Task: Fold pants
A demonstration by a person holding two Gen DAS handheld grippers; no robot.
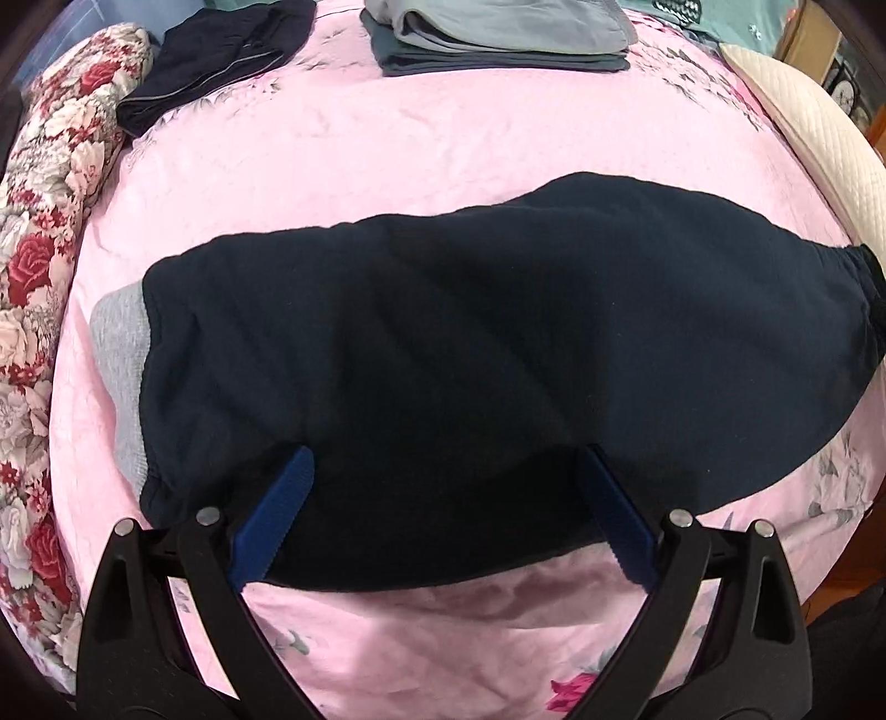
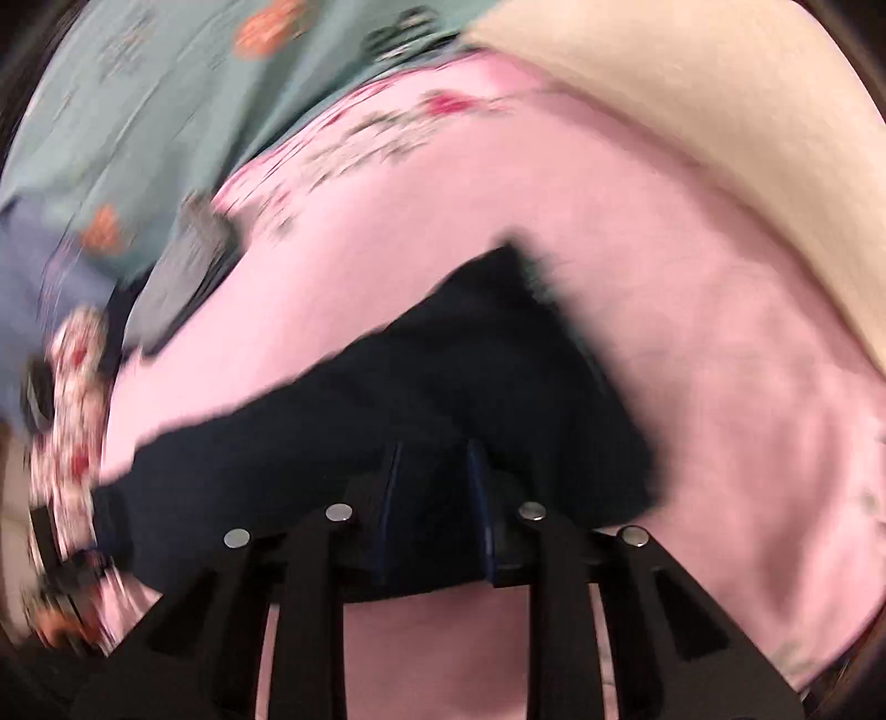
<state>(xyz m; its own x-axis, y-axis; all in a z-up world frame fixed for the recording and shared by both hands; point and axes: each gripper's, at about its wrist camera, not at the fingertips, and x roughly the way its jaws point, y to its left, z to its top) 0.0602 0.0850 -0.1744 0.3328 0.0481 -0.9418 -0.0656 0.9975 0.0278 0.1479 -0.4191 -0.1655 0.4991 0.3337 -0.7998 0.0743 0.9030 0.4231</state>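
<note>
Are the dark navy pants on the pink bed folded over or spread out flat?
Folded once: the navy pants lie as one doubled band across the pink bedsheet, grey cuff at one end, waistband at the other.

The pants [image 1: 443, 343] lie on the bedspread [image 1: 387, 149], folded clothes [image 1: 498, 39] behind.

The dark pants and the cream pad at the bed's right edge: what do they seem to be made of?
Dark pants: seemingly soft navy fleece or sweatshirt knit, matte and slightly fuzzy, with a heathered grey ribbed band at one end. Cream pad: probably quilted cotton or polyester, judging by its stitched diamond pattern.
</note>
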